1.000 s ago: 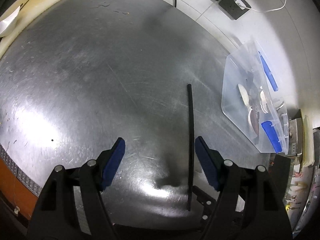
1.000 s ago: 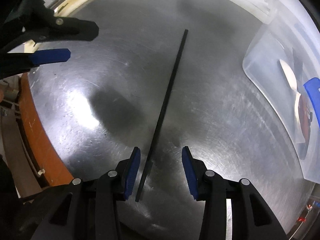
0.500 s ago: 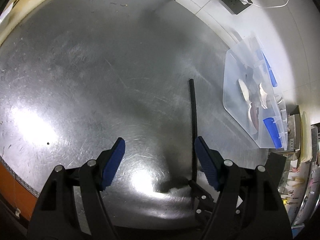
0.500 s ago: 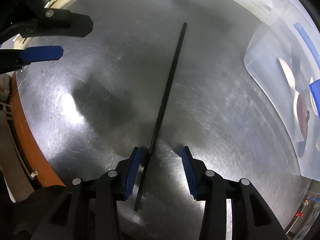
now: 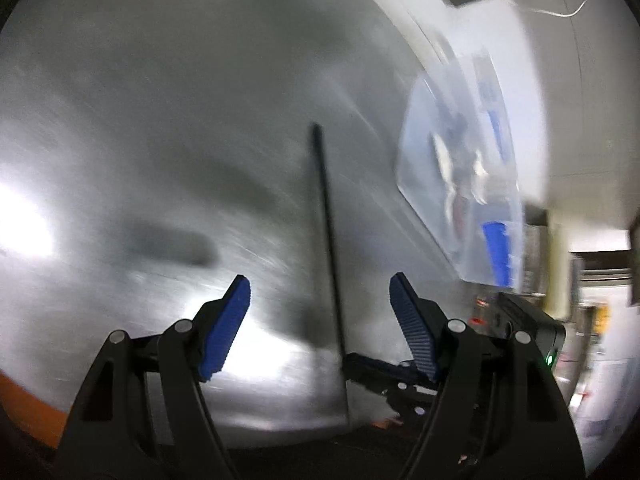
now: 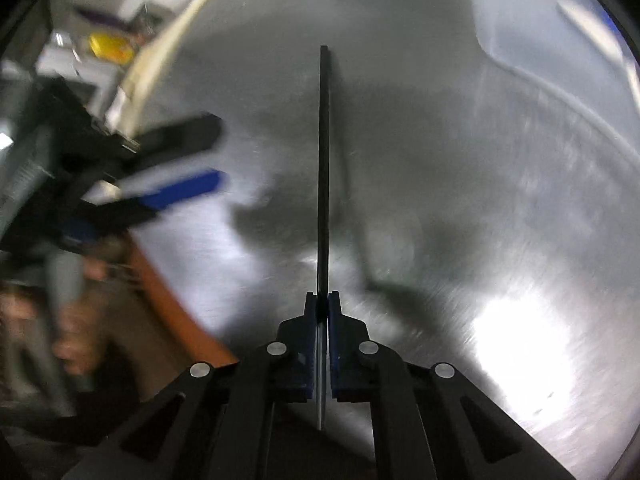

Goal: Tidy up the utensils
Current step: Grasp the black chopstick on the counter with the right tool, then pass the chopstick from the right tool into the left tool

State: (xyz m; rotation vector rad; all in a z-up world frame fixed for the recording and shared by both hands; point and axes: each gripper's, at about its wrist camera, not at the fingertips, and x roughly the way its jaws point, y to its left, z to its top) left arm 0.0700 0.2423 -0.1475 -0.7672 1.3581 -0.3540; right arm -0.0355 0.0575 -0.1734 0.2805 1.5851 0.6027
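The pick-up step is in hand: the black chopstick is clamped near one end by the right gripper, its length running straight ahead over the steel tabletop. The left gripper is held open, empty. Next, a lift and a carry to the clear plastic container, ahead to its right, are judged necessary.

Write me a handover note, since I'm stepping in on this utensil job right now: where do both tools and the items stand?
Right tool: shut on the black chopstick near its close end; the rest sticks out ahead over the steel table.
Left tool: open, empty, hovering beside the chopstick.
Clear bin: on the table by the wall, with some utensils inside.
Done: chopstick gripped.
Left: carry it to the bin and drop it in.
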